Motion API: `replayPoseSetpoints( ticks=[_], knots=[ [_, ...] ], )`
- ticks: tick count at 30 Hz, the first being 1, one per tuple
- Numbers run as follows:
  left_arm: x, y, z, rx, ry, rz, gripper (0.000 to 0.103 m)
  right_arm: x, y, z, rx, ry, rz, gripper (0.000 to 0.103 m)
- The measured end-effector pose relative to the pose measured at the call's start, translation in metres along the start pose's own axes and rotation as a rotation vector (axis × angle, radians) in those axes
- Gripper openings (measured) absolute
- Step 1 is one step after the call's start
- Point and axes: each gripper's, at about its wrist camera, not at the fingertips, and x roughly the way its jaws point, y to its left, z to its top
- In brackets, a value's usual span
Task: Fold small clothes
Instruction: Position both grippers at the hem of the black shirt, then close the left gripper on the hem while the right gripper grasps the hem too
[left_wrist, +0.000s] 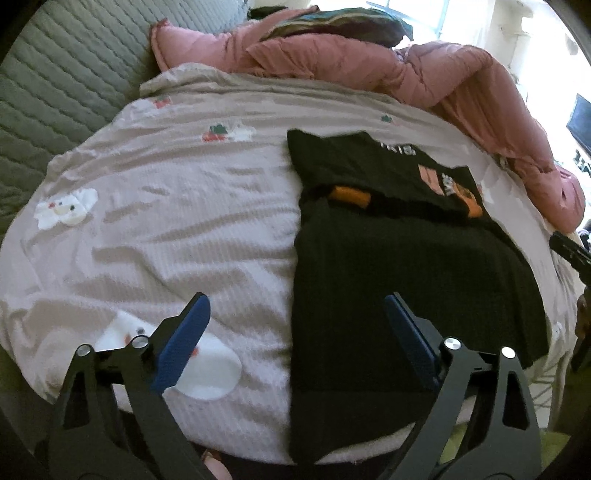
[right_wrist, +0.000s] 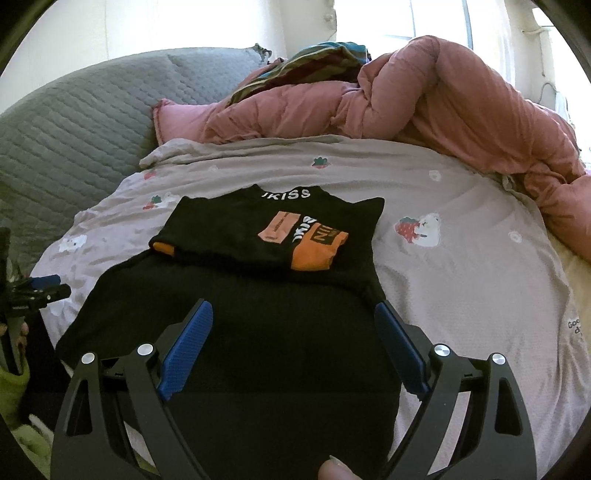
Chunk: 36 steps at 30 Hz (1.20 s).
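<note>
A small black garment (left_wrist: 399, 273) (right_wrist: 258, 332) with orange and pink patches and white lettering lies partly folded on the bed, its upper part doubled over the lower. My left gripper (left_wrist: 297, 306) hovers open over the garment's left edge, one blue pad over the sheet and the other over the black cloth. In the right wrist view my right gripper (right_wrist: 293, 314) stands open above the garment's lower half, with nothing pressed between its pads. The left gripper (right_wrist: 40, 286) also shows at the left edge of that view.
The bed carries a pale mauve sheet (left_wrist: 166, 221) printed with bears and strawberries. A pink duvet (right_wrist: 461, 110) is heaped along the far and right sides, with striped cloth (right_wrist: 314, 59) on top. A grey quilted cover (right_wrist: 74, 125) lies at the left.
</note>
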Motion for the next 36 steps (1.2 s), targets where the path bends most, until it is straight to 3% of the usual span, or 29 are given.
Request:
replayPoseSetpoints(
  ticks=[4,11,27,33,34,36],
  knots=[
    [0.003,-0.004,-0.010,0.014,0.037,-0.026,0.062,0.000,0.000,-0.009,-0.008,0.019,-0.001,0.088],
    [0.007,-0.012,-0.021,0.045,0.082,-0.046,0.036,-0.002,-0.005,-0.022,-0.012,0.044,-0.007,0.088],
    [0.026,-0.012,-0.035,0.034,0.193,-0.051,0.034,-0.007,-0.023,-0.058,0.023,0.124,-0.014,0.088],
    [0.029,-0.012,-0.035,0.037,0.205,-0.062,0.019,-0.010,-0.030,-0.074,0.038,0.166,-0.030,0.088],
    [0.030,-0.013,-0.035,0.040,0.206,-0.062,0.019,-0.011,-0.032,-0.077,0.045,0.177,-0.027,0.087],
    [0.031,-0.013,-0.035,0.040,0.207,-0.060,0.019,-0.013,-0.036,-0.083,0.056,0.194,-0.022,0.070]
  ],
)
